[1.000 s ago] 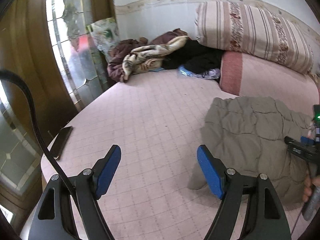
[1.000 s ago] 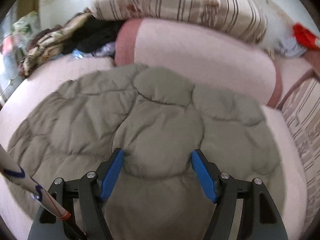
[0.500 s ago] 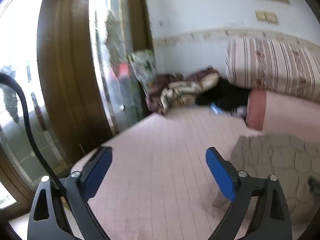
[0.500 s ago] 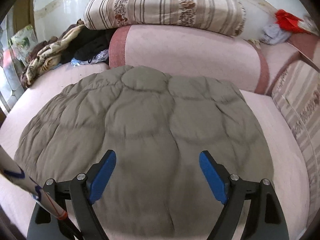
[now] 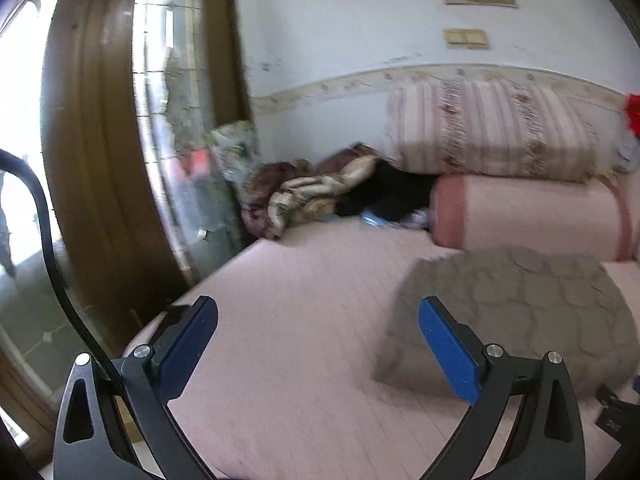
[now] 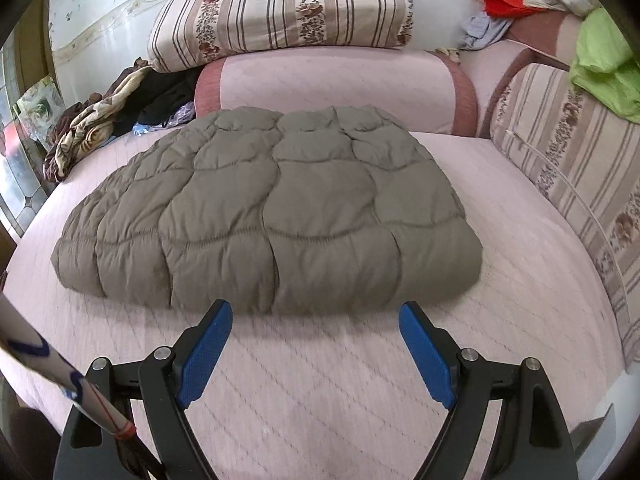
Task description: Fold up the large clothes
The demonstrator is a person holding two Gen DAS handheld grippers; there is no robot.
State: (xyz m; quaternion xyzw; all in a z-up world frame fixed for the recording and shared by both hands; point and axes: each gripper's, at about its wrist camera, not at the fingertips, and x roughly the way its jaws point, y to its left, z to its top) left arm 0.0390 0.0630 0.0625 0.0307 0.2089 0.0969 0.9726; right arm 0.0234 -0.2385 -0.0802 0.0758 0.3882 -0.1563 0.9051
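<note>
Quilted jacket lies folded, long axis crosswise; both tools gape empty.

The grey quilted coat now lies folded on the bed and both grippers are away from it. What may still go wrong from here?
1. The puffy quilted coat is held by nothing: both the left gripper and right gripper are open, so the fold may spring apart.
2. A cable hangs near the left fingers and might snag.

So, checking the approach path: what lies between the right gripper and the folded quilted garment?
Only bare pink bed cover, seen in the right wrist view, separates the open right gripper from the garment.
</note>
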